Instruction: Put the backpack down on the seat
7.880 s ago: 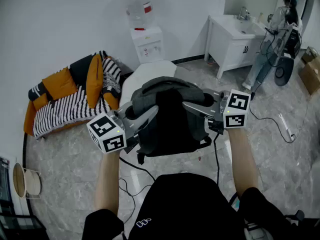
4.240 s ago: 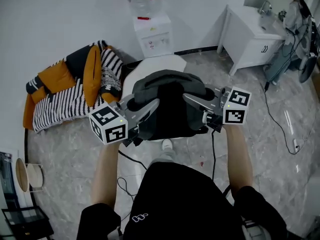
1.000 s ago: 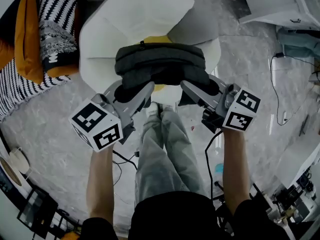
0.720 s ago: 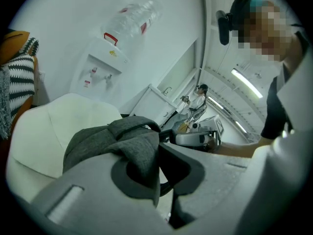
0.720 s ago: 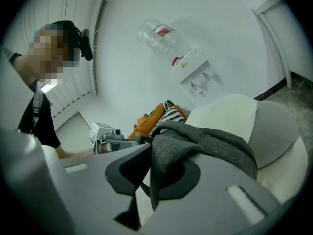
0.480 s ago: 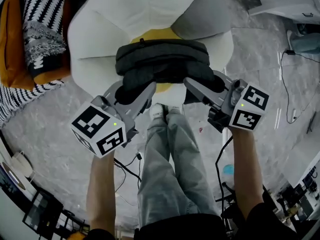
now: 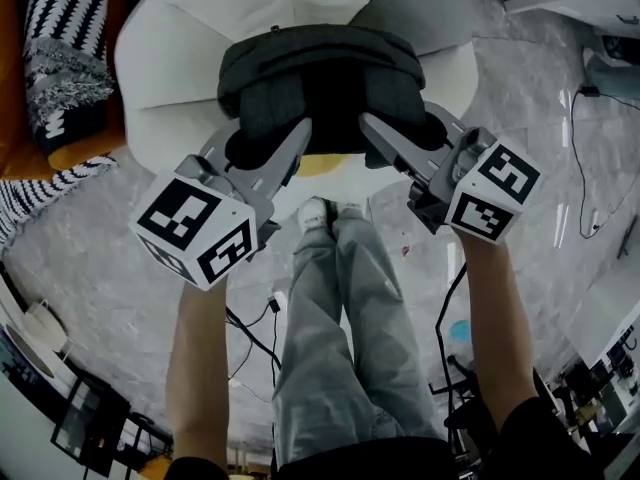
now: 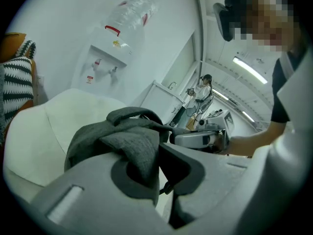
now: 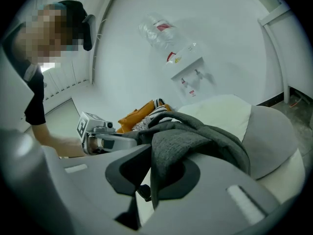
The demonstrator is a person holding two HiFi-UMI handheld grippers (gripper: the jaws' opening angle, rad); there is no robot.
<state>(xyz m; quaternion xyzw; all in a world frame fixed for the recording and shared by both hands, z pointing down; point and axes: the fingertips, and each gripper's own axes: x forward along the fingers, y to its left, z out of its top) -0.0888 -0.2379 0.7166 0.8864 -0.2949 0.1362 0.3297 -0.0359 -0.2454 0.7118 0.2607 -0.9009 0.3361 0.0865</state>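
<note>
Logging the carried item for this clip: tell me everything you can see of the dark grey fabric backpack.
The dark grey fabric backpack looks soft and woven, with a rounded top, a handle loop and two padded shoulder straps. It hangs slumped between the two claws: the left claw is shut on one strap, the right claw on the other. It sits over the white rounded armchair seat; whether its base touches the seat cannot be told.
</note>
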